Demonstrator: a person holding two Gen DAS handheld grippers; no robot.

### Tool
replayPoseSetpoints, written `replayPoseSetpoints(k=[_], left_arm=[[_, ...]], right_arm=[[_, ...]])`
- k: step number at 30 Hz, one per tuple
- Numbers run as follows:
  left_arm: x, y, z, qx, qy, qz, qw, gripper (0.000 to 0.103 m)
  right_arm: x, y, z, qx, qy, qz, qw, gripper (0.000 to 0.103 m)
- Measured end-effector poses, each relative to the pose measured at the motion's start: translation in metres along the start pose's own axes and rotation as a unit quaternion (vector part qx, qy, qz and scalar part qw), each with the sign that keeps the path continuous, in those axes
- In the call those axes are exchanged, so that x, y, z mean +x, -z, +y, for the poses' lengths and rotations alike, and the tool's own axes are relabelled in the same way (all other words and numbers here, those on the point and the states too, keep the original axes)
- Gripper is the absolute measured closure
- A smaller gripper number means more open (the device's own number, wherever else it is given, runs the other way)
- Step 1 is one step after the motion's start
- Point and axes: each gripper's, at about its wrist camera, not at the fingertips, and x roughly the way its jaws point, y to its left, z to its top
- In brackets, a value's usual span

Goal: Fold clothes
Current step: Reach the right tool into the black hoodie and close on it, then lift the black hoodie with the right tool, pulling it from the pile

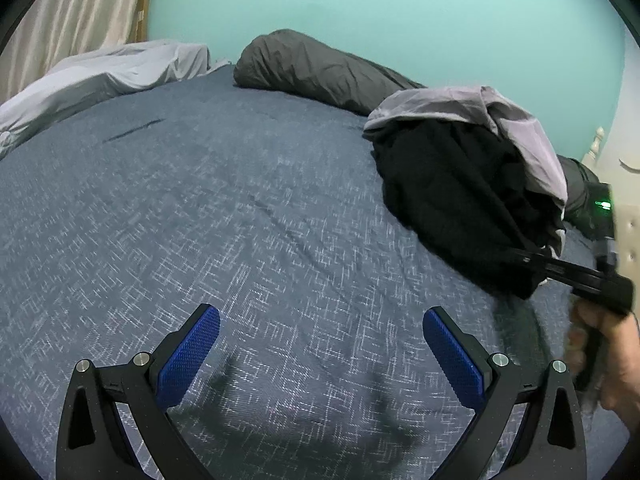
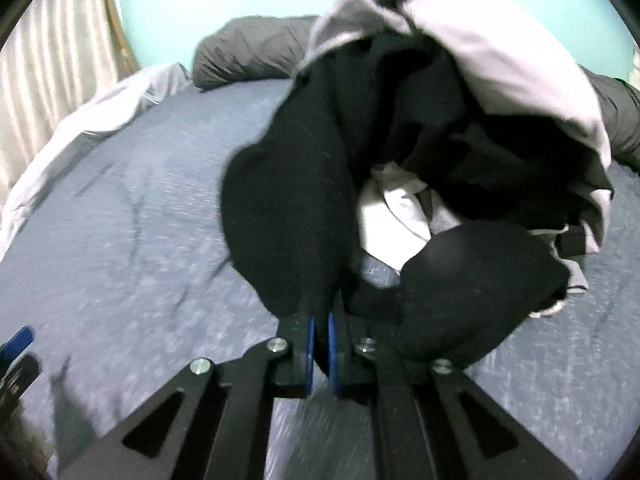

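A pile of clothes lies on the right side of the bed: a black garment (image 1: 452,200) with a pale lilac garment (image 1: 520,128) draped over it. My left gripper (image 1: 322,316) hovers open over bare bedspread, nothing between its blue pads. From the right, my right gripper (image 1: 530,258), held by a hand (image 1: 608,352), reaches into the pile's near edge. In the right wrist view the right gripper (image 2: 321,322) is shut on a fold of the black garment (image 2: 288,208). The lilac garment (image 2: 500,60) tops the pile and a white cloth (image 2: 396,208) shows underneath.
The dark blue bedspread (image 1: 240,208) covers the bed. A dark grey rolled duvet (image 1: 312,68) lies along the teal wall at the back. A light grey sheet (image 1: 100,76) is bunched at the far left by a cream curtain (image 1: 72,16).
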Motion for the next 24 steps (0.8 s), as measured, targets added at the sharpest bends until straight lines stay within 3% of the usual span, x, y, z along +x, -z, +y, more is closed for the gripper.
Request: replayPoseSetpoints(k=[5, 9, 16, 19, 22, 23, 24], left_arm=[[-0.011, 0.002, 0.001, 0.004, -0.004, -0.009, 0.9999, 0.000], [-0.022, 0.005, 0.001, 0.009, -0.005, -0.017, 0.9998, 0.000], [-0.027, 0.008, 0.005, 0.015, -0.005, -0.018, 0.9997, 0.000], [-0.025, 0.008, 0.007, 0.016, -0.005, -0.016, 0.9997, 0.000], [-0.021, 0.008, 0.009, 0.015, -0.007, -0.014, 0.9998, 0.000], [-0.020, 0.008, 0.009, 0.014, -0.008, -0.013, 0.9998, 0.000], [-0.018, 0.007, 0.010, 0.013, -0.008, -0.013, 0.9998, 0.000]], right_arm=[[-0.054, 0.016, 0.018, -0.024, -0.026, -0.020, 0.999, 0.099], [-0.091, 0.049, 0.017, -0.043, -0.022, -0.012, 0.999, 0.099], [-0.124, 0.107, -0.008, -0.044, -0.004, 0.029, 0.999, 0.099], [-0.125, 0.115, -0.019, -0.031, 0.018, 0.043, 0.998, 0.099], [-0.130, 0.101, -0.032, 0.021, 0.036, 0.010, 0.999, 0.095], [-0.132, 0.096, -0.036, 0.038, 0.042, -0.001, 0.998, 0.090], [-0.132, 0.089, -0.037, 0.045, 0.046, -0.011, 0.998, 0.079]])
